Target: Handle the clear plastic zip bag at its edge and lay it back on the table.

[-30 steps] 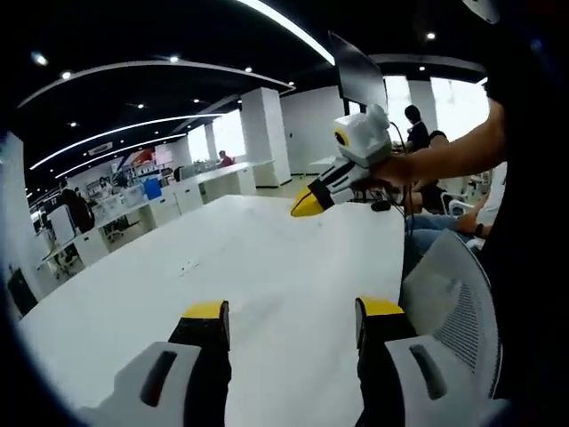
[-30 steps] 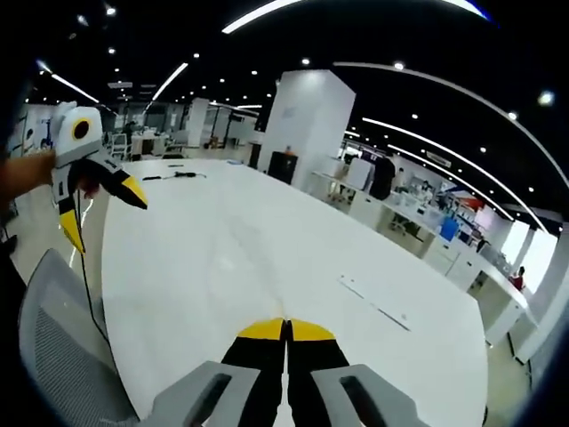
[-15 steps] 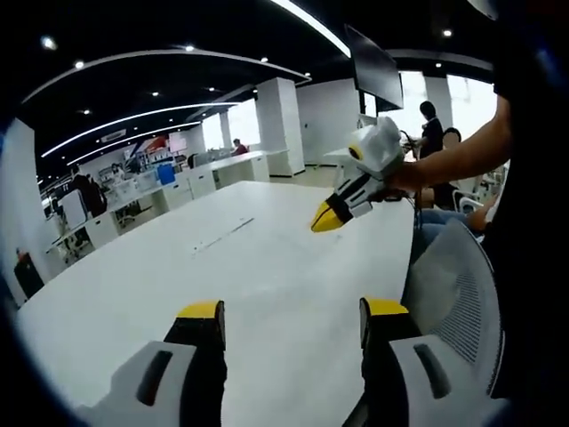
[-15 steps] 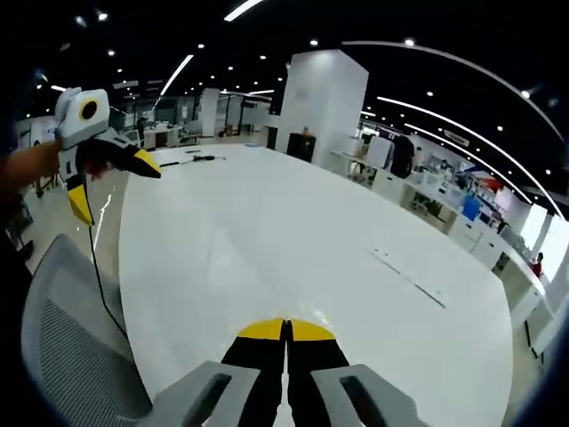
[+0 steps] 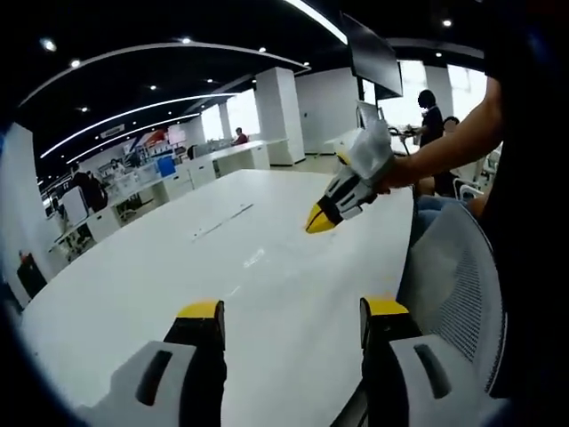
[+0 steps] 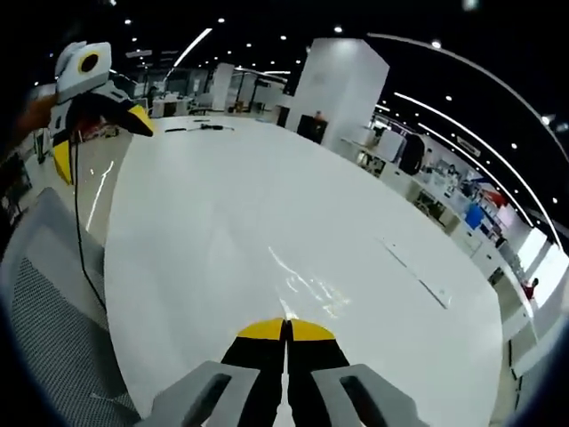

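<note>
The clear zip bag [image 6: 307,285] lies flat on the white table [image 6: 204,222], showing only as glints just ahead of my right gripper [image 6: 286,329], whose yellow-tipped jaws are shut with nothing between them. In the left gripper view the bag [image 5: 253,259] is a faint shine mid-table, and the right gripper [image 5: 318,219] hangs above the table [image 5: 133,285] beyond it, held by a person's hand. My left gripper [image 5: 292,310] stands open over the near table edge, holding nothing. It also shows open at the upper left of the right gripper view [image 6: 100,142].
A grey mesh chair [image 5: 453,294] stands against the table edge beside the person, also seen in the right gripper view [image 6: 44,338]. A thin cable [image 6: 84,231] hangs from the left gripper. A narrow strip [image 6: 418,271] crosses the table. Desks and people fill the office behind.
The right gripper has tipped down toward the table, and the bag's glints now show just ahead of its shut jaws. The left gripper stays open, its view barely shifted.
</note>
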Motion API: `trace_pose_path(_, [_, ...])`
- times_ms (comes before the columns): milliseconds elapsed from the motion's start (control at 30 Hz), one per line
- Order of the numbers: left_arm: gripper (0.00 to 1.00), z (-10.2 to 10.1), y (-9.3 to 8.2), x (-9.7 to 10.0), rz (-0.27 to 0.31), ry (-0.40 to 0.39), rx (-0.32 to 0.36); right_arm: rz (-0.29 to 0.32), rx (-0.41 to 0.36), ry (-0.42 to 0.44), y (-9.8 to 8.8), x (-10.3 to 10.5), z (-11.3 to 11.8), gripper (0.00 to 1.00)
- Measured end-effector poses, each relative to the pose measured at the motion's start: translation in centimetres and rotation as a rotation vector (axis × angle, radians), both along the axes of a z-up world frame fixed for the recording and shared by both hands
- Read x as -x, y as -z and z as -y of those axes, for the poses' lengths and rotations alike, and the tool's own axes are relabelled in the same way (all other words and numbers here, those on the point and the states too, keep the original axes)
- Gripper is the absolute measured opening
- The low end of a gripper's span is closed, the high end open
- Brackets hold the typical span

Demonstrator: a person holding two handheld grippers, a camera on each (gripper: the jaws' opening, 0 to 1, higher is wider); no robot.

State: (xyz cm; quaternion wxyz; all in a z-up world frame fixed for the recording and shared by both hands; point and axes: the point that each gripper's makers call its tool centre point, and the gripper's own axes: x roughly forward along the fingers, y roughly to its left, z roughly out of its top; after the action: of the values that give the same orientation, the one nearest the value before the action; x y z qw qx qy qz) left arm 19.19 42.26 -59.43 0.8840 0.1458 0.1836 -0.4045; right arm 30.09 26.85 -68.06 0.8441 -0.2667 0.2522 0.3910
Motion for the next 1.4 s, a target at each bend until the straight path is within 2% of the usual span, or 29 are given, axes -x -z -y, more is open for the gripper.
trace_pose_path(167, [0.60,-0.1,0.5,0.1,-0.011,-0.005,-0.002,-0.005,0.017,0.041,0.7,-0.5,0.4,0.00])
trace_pose_path(233, [0.59,-0.2,0.8,0.3,-0.016,-0.009,-0.005,0.028,0.068,0.032,1.0,-0.8,0.7,0.00])
trace_pose_path(300, [0.59,-0.2,1.0,0.4,-0.021,-0.010,-0.003,0.034,0.115,0.050,1.6,-1.1,1.1,0.00])
trace_pose_path(400, [0.59,-0.3,1.4,0.7,-0.028,-0.014,-0.005,0.027,0.131,0.061,2.7,-1.4,0.9,0.00])
trace_pose_path(467, [0.59,-0.4,1.5,0.8,-0.030,-0.015,-0.009,0.027,0.136,0.064,2.6,-1.5,0.8,0.00])
trace_pose_path(667, [0.60,-0.6,2.2,1.5,-0.050,-0.023,-0.001,-0.001,0.150,0.047,4.1,-1.1,0.0,0.00])
trace_pose_path(833, [0.60,-0.9,3.1,2.3,-0.062,-0.036,-0.008,-0.048,0.129,0.013,5.2,-0.4,-0.8,0.00])
trace_pose_path(867, [0.59,-0.9,3.3,2.3,-0.064,-0.039,-0.007,-0.067,0.124,0.005,5.4,-0.1,-0.9,0.00])
trace_pose_path(933, [0.59,-1.0,3.6,2.6,-0.070,-0.045,-0.001,-0.145,0.092,-0.003,6.4,0.9,-1.5,0.00])
trace_pose_path(1033, [0.60,-0.6,3.6,3.0,-0.085,-0.052,0.056,-0.156,0.076,0.008,7.0,1.0,-1.3,0.02])
trace_pose_path(1100, [0.60,-0.6,3.7,3.1,-0.078,-0.057,0.062,-0.170,0.027,0.014,6.9,1.4,-1.7,0.02])
trace_pose_path(1200, [0.60,-0.4,4.0,3.3,-0.081,-0.060,0.065,-0.187,-0.004,0.011,6.8,1.8,-1.9,0.03])
trace_pose_path(1400, [0.59,-0.3,4.5,3.8,-0.087,-0.062,0.050,-0.187,-0.031,0.011,6.3,2.1,-1.8,0.08])
